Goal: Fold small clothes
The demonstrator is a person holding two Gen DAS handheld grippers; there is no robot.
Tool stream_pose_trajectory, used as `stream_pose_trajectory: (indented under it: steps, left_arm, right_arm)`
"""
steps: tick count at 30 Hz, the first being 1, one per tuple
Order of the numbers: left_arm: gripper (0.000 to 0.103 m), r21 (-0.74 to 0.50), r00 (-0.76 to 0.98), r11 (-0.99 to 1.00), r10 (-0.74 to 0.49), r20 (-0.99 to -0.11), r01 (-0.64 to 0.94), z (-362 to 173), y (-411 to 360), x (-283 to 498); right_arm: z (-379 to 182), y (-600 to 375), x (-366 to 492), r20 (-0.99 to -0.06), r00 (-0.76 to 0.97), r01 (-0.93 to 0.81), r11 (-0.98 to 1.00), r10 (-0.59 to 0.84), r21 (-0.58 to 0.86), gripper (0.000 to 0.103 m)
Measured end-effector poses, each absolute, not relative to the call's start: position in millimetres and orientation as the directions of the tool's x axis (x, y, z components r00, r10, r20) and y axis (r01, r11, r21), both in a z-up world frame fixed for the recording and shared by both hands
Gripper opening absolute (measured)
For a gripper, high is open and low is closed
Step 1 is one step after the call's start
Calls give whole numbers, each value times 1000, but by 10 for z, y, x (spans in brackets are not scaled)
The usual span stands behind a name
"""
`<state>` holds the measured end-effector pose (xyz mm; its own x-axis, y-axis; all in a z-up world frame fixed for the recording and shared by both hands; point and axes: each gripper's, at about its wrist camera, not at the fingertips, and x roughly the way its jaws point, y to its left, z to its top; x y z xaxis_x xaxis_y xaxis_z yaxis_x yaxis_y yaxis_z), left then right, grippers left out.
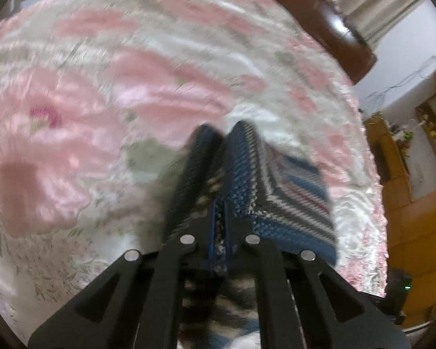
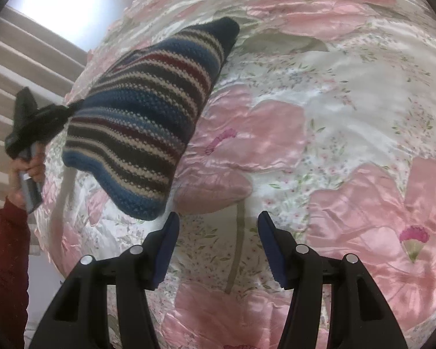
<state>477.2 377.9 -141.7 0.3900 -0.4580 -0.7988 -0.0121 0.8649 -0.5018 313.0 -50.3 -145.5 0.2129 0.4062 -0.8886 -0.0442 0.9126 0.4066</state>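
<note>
The left tool [image 1: 218, 180] is clamped on one edge of a striped knit garment [image 2: 142, 122], and the right wrist view shows the same tool [image 2: 48, 116] at the far left with the fabric bunched at its tip. The garment hangs in the air above the bed, draping down from that single pinch point, with its far corner pointing away and its lower hem loose. Holding it by one edge in this way probably lets the knit fall open under its own weight so that it can be laid flat on the floral bedspread [image 2: 319, 133] before folding.

The right tool [image 2: 218, 247] is empty, its fingers [image 2: 167, 247] standing well apart over the bedspread, near the lower hem of the garment but not touching it. This placement suggests readiness to take a second edge or corner.

A hand [image 2: 26, 171] in a dark red sleeve [image 2: 5, 261] grips the handle of the left tool.

Limits of view: the left wrist picture is blurred by motion, so the exact contact between its fingers and the knit cannot be resolved. The type of garment cannot be determined; no sleeves or neck opening are visible. Whether the far corner touches the bedspread cannot be told. A dark wooden headboard [image 1: 343, 29] is cut off at the frame edge
</note>
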Motion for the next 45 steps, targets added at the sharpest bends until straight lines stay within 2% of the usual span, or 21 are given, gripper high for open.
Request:
stream_pose_trajectory:
  steps: [5,8,9,10,12,17,20,21,23,24,25,27,32,34,37,40,45]
  left_arm:
    - [5,-498,373,867,-458,-807,-13,-1628,3776,4717]
    - [25,-492,382,870,-447,-808,-21,-1483,3824,4632]
    - [42,-475,391,880,-431,-813,-19,-1381,3848,4578]
    - [50,-469,401,883,-425,-811,-12,-1306,3865,4527]
    - [58,-459,410,888,-426,-806,20,-1132,3870,4360]
    - [67,-435,356,896,-437,-826,91,-1059,3701,4051]
    - [67,-369,315,921,-389,-866,123,-1203,3564,3966]
    - [64,-347,301,930,-367,-880,120,-1273,3528,3969]
    - [43,-360,273,928,-372,-887,95,-1407,3517,3983]
    - [21,-370,266,925,-379,-886,85,-1446,3531,3990]
    - [12,-411,249,908,-417,-874,77,-1486,3550,4003]
    - [10,-460,259,886,-458,-850,59,-1459,3601,3983]
    - [9,-477,367,875,-471,-802,80,-1127,3825,3926]
    - [9,-452,409,889,-441,-799,76,-1056,3995,3925]
    - [9,-405,361,914,-390,-847,36,-1343,4118,3921]
    - [9,-411,321,911,-395,-861,17,-1636,4105,3884]
    - [11,-414,338,910,-397,-853,23,-1634,4027,3861]
  right_arm:
    - [-1493,-395,3131,-899,187,-55,918,396,393,57]
    - [-1468,-376,3126,-900,189,-56,919,393,390,59]
    - [-1452,-373,3126,-898,194,-55,919,394,391,59]
    - [-1437,-373,3122,-896,199,-56,918,396,393,59]
    - [-1395,-357,3110,-891,212,-58,916,401,398,60]
    - [-1405,-276,3054,-887,207,-48,910,413,413,61]
    - [-1418,-223,3013,-886,198,-50,907,419,418,61]
    - [-1412,-203,3000,-887,198,-52,908,418,416,61]
    - [-1401,-178,2985,-887,197,-52,908,417,415,61]
    - [-1402,-168,2982,-888,195,-51,908,416,415,61]
    - [-1403,-161,2980,-889,193,-50,909,415,414,61]
    - [-1414,-148,2983,-891,190,-45,910,413,413,61]
    - [-1438,-86,3014,-887,188,-45,905,423,422,61]
    - [-1440,-56,3024,-883,188,-52,902,430,428,61]
    - [-1458,-14,3048,-879,185,-55,898,439,436,61]
    - [-1481,5,3091,-864,185,-34,882,468,470,65]
    - [-1488,156,3208,-823,173,-38,839,541,544,70]
